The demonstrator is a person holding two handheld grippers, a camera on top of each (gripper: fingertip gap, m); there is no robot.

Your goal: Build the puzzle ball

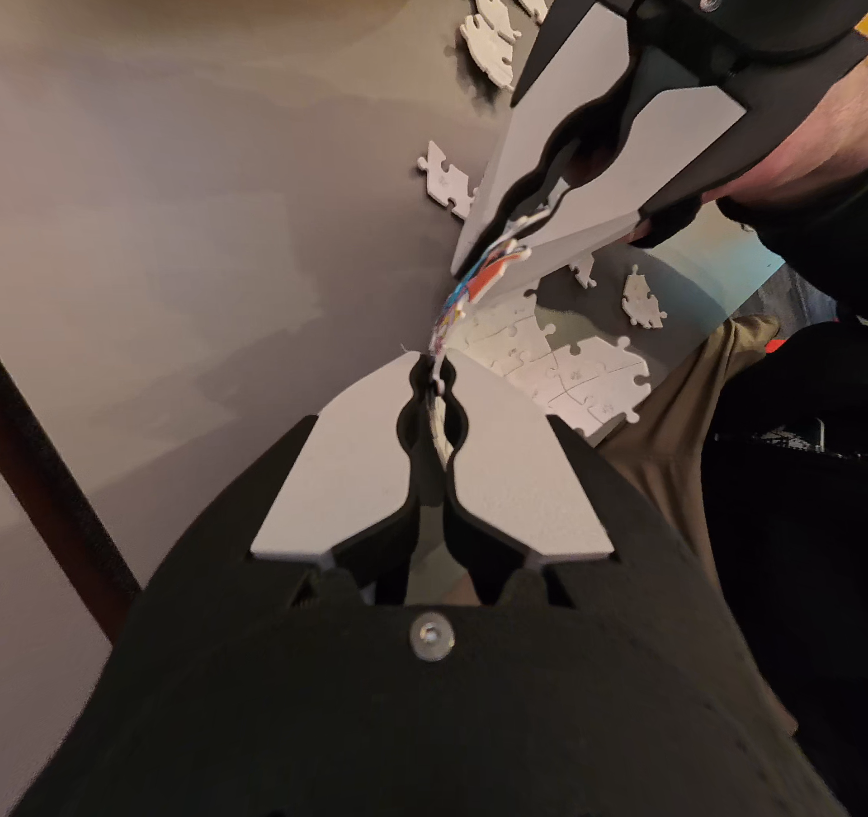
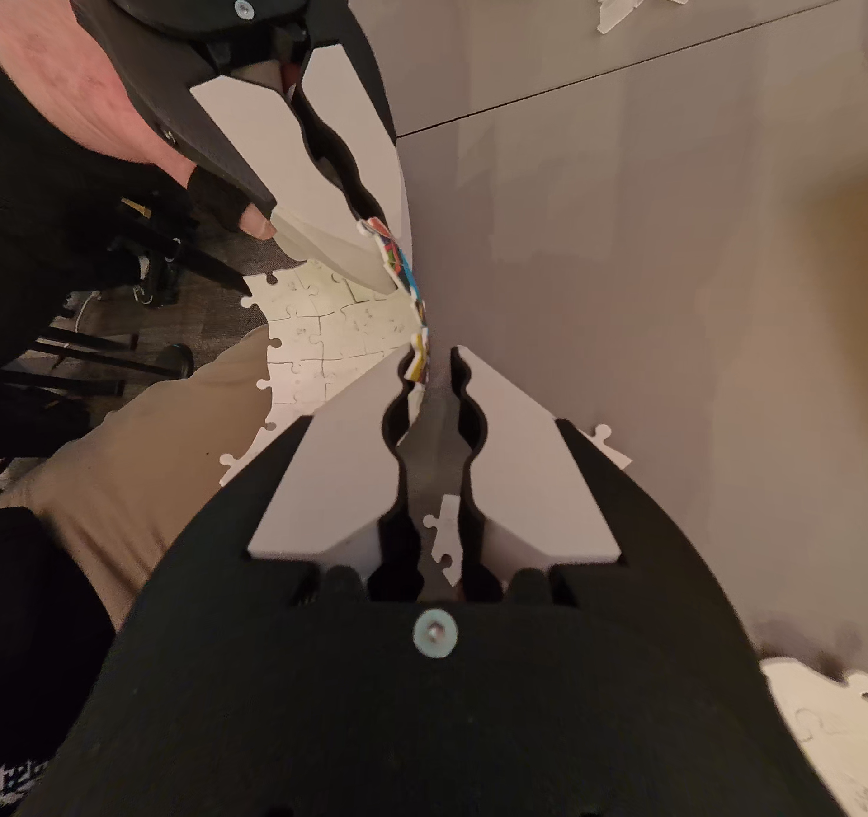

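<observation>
Two handheld grippers meet nose to nose on one curved piece of the puzzle ball: a part-built shell (image 1: 563, 372), white inside, coloured print outside. Everything below is placed from that shell.

My left gripper (image 1: 434, 365) is clenched on the shell's rim, the thin edge pinched between its pads. My right gripper (image 2: 430, 355) comes at the same rim from the far end. Its jaws straddle the edge but stand a little apart. The rim touches the left-hand pad only, and grey table (image 2: 610, 231) shows through the gap beside the other pad.

The rim runs as a shallow arc straight from one set of fingertips to the other, so its long line follows both grippers' forward axes. The shell's bowl bulges away to the table's near side, out over the person's trousers rather than over the tabletop.

Loose white pieces lie on the table beyond the shell, and one piece (image 2: 444, 541) sits directly under my right gripper.

I judge the next move depends on closing the right jaws squarely across the rim, without twisting the arc that the left holds.
</observation>
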